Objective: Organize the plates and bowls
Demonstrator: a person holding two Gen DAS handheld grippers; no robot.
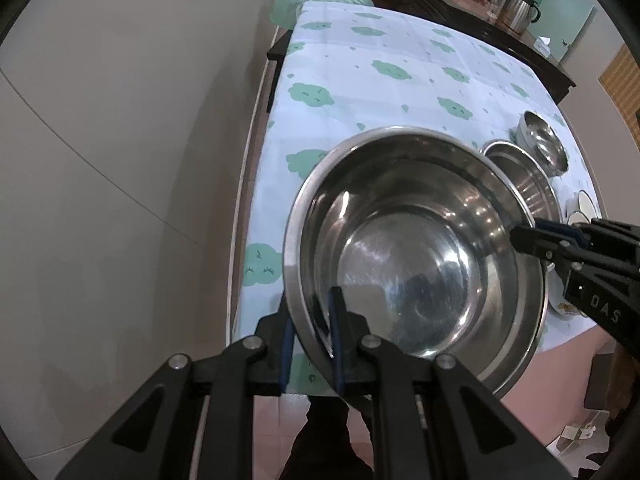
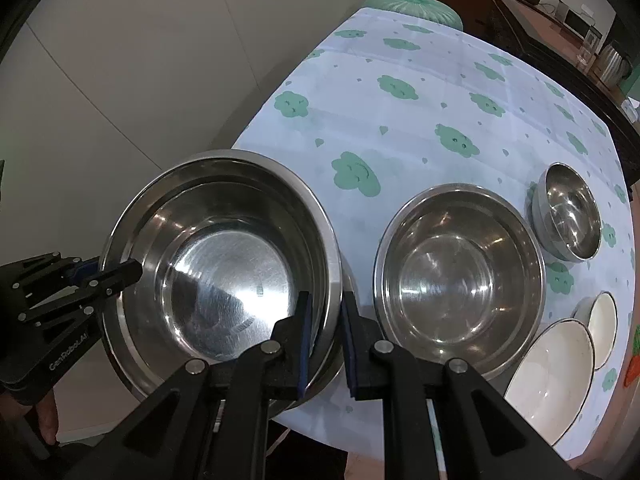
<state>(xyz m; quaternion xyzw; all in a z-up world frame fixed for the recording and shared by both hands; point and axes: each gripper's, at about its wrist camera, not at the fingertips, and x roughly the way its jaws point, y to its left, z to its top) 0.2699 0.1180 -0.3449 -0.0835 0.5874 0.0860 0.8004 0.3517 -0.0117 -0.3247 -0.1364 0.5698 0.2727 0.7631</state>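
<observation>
The left tool point(image 1: 310, 344) pinches the near rim of the large steel bowl point(image 1: 412, 256), one finger inside the wall and one outside. The right tool point(image 2: 325, 344) pinches the opposite rim of the same bowl the same way, so the bowl sits at lower left of the right wrist view, over the table's point(image 2: 420, 120) corner. Just to its right on the cloud-print cloth stands a medium steel bowl point(image 2: 460, 276), then a small steel bowl point(image 2: 568, 212) at right. Two white bowls point(image 2: 560, 372) lean at lower right.
</observation>
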